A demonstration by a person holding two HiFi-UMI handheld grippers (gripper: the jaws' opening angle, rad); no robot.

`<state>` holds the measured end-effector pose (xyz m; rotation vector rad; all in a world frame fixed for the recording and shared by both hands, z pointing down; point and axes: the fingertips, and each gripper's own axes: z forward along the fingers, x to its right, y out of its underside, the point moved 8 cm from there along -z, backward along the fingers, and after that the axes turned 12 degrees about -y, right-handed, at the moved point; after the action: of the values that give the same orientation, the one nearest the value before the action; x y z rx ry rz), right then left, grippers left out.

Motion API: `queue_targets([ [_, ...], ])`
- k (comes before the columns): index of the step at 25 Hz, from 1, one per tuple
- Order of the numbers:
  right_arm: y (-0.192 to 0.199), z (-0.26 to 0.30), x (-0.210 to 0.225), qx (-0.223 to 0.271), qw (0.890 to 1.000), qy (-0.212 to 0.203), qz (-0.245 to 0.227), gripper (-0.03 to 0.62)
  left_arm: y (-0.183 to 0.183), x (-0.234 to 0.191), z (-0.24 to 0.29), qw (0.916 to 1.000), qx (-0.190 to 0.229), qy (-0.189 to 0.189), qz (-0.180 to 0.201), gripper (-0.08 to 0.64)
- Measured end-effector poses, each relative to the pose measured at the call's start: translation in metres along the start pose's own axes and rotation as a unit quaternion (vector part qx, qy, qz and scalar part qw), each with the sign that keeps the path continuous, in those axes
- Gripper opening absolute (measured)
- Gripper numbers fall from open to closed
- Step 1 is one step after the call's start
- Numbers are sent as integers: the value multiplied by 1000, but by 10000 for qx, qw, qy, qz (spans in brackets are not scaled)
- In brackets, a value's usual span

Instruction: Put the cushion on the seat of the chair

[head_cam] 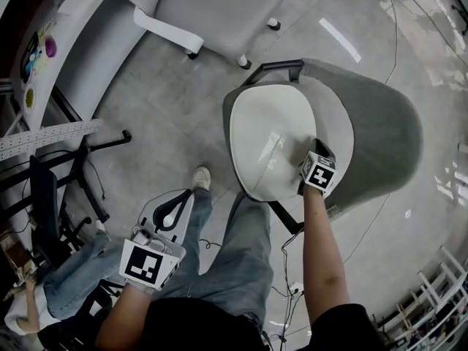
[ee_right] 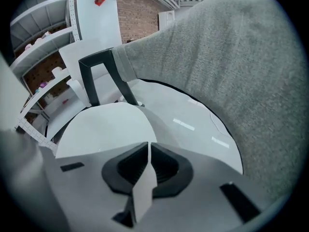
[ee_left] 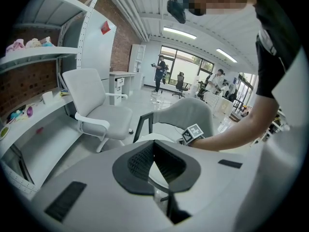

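Right tool (ee_right: 148, 148) pinches one white cushion (head_cam: 270, 145) on one grey chair (head_cam: 387, 137).

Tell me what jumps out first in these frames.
The grey upholstered chair stands at centre right of the head view, with a glossy white cushion lying on its seat. The right gripper is shut on the cushion's edge nearest the person. The left gripper hangs by the person's legs, shut on nothing.

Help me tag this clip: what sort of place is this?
Likely an open office or lab workspace: a white swivel chair, wall shelving, and another office chair by large windows.
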<state>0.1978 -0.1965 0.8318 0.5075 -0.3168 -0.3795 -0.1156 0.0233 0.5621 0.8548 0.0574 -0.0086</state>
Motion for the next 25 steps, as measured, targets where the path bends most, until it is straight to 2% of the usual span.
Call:
queue_targets([
  [4, -6, -14, 1, 167, 9998, 56, -29, 25, -7, 6, 1, 10000, 8, 88, -3, 5],
  [10, -31, -52, -15, 610, 9980, 20, -184, 23, -20, 6, -4, 9994, 247, 196, 103, 5],
  [20, -76, -154, -74, 1517, 9875, -93, -414, 20, -58, 8, -14, 9972, 634, 366, 124, 5],
  [25, -88, -213, -108, 1877, 9812, -164, -417, 15, -75, 16, -22, 9945, 815, 650, 82, 5],
])
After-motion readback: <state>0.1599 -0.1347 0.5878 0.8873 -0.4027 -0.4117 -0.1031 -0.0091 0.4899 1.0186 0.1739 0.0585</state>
